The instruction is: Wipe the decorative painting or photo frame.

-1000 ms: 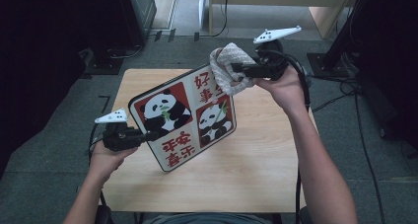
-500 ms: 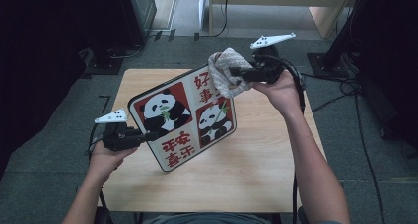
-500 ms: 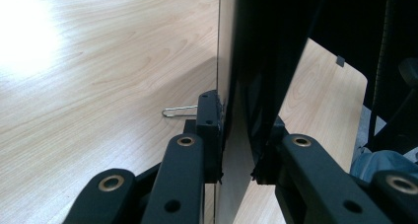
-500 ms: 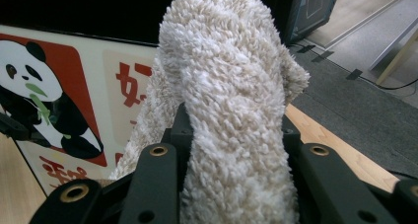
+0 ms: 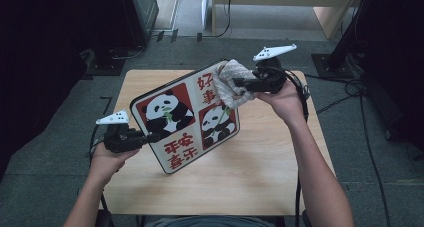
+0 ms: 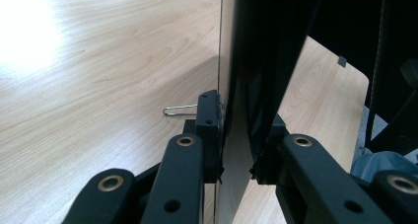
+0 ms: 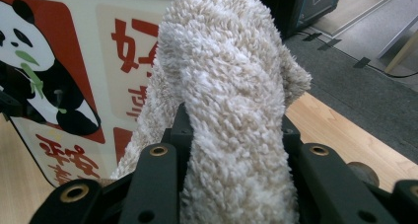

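Gripping one panda board [image 5: 185, 117], left gripper [image 5: 142, 139]; right gripper [image 5: 240, 84] fingers clamp one fluffy cloth [image 5: 229, 82].

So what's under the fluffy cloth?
The fluffy cloth, held by the right gripper, lies against the panda board's top corner. Red writing shows beside it; the part of the board beneath it is covered.

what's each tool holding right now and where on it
The left tool clamps the panda board by its lower left edge. The right tool grips a bunched fluffy cloth around its middle, against the board's top corner.
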Tool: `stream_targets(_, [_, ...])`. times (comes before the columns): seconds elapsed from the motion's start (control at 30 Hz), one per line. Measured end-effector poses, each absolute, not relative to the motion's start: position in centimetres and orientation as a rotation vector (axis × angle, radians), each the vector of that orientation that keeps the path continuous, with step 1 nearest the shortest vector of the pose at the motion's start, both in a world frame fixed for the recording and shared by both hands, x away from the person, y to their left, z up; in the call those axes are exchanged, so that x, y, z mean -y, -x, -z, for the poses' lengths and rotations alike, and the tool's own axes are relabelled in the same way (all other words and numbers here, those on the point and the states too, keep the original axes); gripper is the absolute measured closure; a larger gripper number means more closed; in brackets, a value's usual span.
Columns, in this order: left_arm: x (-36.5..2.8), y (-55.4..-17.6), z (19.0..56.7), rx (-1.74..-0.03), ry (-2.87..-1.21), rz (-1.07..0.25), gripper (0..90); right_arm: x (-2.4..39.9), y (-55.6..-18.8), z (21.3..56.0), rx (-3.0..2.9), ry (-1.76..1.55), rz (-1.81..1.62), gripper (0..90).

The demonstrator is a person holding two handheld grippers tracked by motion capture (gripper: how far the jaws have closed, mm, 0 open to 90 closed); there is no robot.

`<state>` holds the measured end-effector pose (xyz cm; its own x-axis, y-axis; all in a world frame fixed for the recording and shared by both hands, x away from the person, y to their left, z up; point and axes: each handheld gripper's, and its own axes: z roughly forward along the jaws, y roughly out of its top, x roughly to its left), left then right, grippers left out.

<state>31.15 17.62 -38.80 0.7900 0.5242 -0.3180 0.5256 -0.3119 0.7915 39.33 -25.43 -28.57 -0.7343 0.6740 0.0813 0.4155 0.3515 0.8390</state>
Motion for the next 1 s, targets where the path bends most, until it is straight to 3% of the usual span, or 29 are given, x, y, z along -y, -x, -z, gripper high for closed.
stream_targets(1.0, [-17.8,-31.1,38.8,-0.783,-1.972,0.006,78.3,26.1,-38.4,32.9,-2.37,-0.975,-1.339,65.2])
